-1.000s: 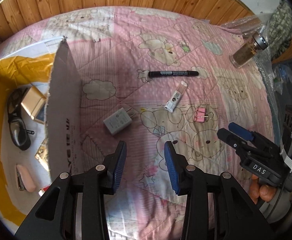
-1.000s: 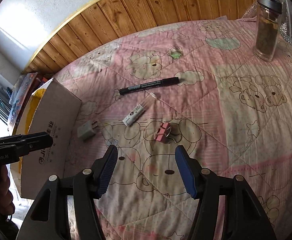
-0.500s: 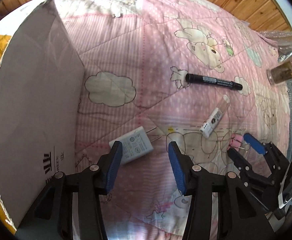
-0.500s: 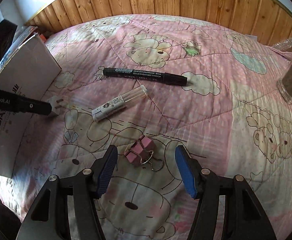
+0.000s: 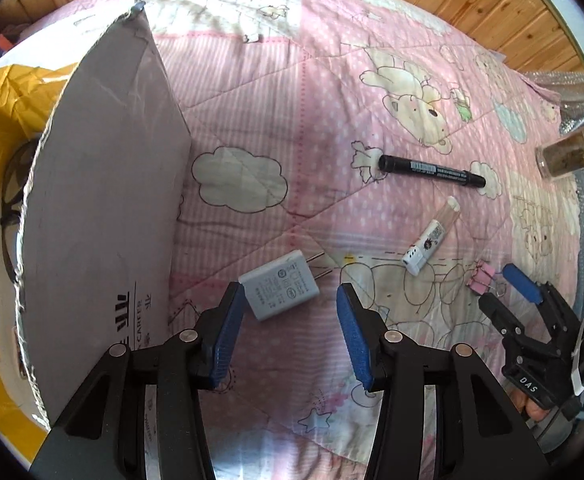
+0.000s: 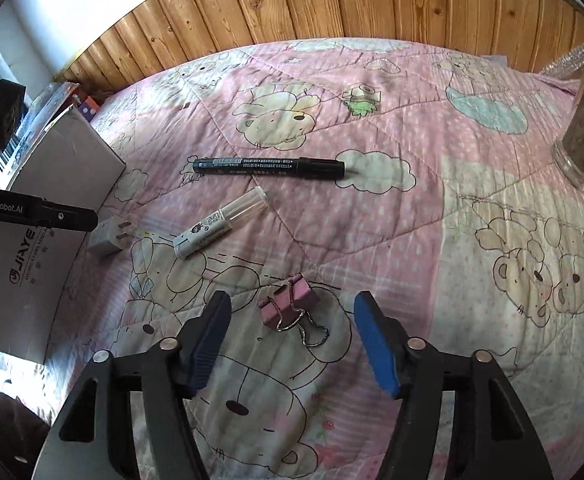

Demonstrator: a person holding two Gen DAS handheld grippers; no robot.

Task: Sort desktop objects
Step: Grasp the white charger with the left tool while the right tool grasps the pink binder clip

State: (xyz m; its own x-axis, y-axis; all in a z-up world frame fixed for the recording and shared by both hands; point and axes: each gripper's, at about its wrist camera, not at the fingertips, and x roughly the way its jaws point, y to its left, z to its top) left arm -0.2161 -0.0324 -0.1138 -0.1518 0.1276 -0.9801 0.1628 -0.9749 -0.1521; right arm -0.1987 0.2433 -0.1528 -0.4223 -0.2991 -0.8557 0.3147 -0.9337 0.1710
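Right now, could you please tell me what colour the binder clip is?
The binder clip is pink with silver wire handles, shown best in the right wrist view.

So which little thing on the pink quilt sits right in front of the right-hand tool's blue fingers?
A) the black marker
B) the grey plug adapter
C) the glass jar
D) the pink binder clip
D: in the right wrist view the pink binder clip lies on the quilt between the open blue fingers of the right gripper, untouched by them; the marker lies farther off.
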